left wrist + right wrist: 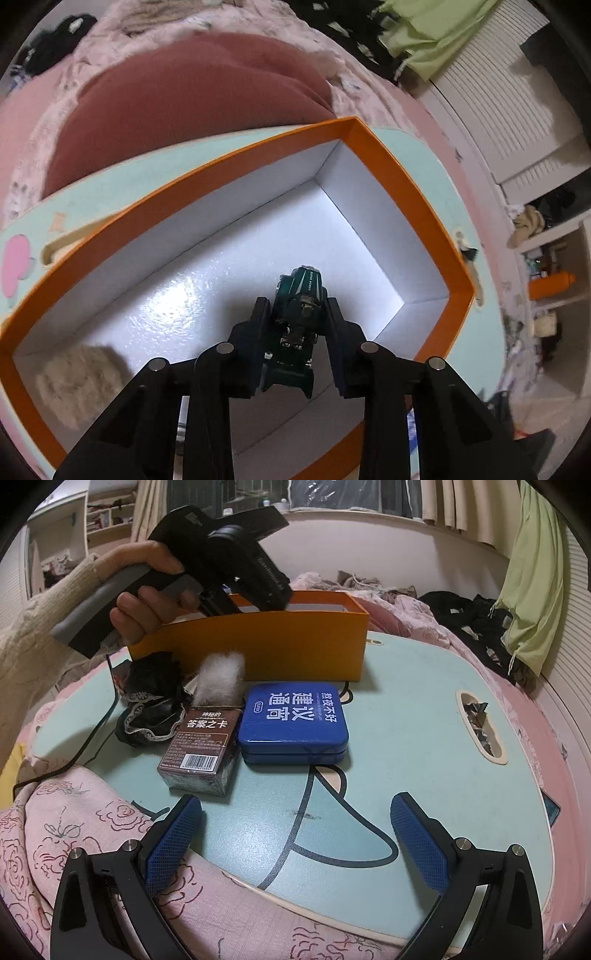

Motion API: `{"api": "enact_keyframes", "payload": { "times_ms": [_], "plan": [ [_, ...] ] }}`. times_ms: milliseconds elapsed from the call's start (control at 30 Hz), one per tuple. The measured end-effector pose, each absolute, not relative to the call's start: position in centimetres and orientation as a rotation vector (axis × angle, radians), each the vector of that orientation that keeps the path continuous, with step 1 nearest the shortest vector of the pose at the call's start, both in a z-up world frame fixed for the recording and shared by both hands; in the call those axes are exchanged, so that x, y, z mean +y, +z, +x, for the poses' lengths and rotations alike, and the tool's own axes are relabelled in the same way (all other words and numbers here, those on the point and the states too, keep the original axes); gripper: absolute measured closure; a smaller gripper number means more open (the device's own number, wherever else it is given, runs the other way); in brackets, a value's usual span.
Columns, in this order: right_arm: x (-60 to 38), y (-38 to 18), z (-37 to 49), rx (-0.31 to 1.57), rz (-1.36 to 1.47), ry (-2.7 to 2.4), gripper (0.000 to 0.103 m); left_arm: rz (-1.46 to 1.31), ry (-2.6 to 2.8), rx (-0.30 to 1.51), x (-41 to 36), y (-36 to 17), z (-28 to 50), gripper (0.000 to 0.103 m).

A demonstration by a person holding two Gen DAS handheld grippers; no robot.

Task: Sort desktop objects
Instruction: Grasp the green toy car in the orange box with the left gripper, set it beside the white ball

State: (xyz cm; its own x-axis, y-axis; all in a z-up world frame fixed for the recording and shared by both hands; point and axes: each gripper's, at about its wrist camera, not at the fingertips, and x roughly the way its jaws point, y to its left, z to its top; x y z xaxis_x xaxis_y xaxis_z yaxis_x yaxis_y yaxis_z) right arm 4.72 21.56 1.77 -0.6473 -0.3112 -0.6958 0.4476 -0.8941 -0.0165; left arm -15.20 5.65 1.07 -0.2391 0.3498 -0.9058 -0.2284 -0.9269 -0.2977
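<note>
My left gripper (297, 308) points down into an orange box (402, 184) with a white inside and is shut on a dark green toy car (301, 291), just above the box floor. A beige fluffy ball (77, 384) lies in the box's near left corner. The right wrist view shows a hand holding the left gripper's body (221, 561) over the orange box (266, 646); its fingertips are hidden behind the box wall. My right gripper (295, 834) stands open and empty over the table's near edge. In front of it lie a blue tin (293, 727) and a brown card box (201, 746).
A white fluffy pompom (221, 679) and a black lace cloth (151, 701) lie between the card box and the orange box. The light blue lap table (406, 738) rests on pink bedding, with a wrapper-filled slot (480, 727) at the right. A black cable (92, 731) trails off left.
</note>
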Motion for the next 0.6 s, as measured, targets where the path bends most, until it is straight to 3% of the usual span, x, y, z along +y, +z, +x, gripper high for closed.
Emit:
{"api": "enact_keyframes", "payload": {
  "times_ms": [167,433,600],
  "plan": [
    [21.6,1.8,4.7,0.26,1.01,-2.51,0.001,-1.605,2.306,-0.097,4.9,2.0,-14.5,0.074],
    [21.6,1.7,4.7,0.26,1.01,-2.51,0.001,-1.265,2.364,-0.178,2.8,10.2,-8.5,0.073],
    [21.6,1.7,4.7,0.26,1.009,-2.51,0.001,-1.261,2.266,0.005,6.7,9.7,-5.9,0.073]
  ]
}}
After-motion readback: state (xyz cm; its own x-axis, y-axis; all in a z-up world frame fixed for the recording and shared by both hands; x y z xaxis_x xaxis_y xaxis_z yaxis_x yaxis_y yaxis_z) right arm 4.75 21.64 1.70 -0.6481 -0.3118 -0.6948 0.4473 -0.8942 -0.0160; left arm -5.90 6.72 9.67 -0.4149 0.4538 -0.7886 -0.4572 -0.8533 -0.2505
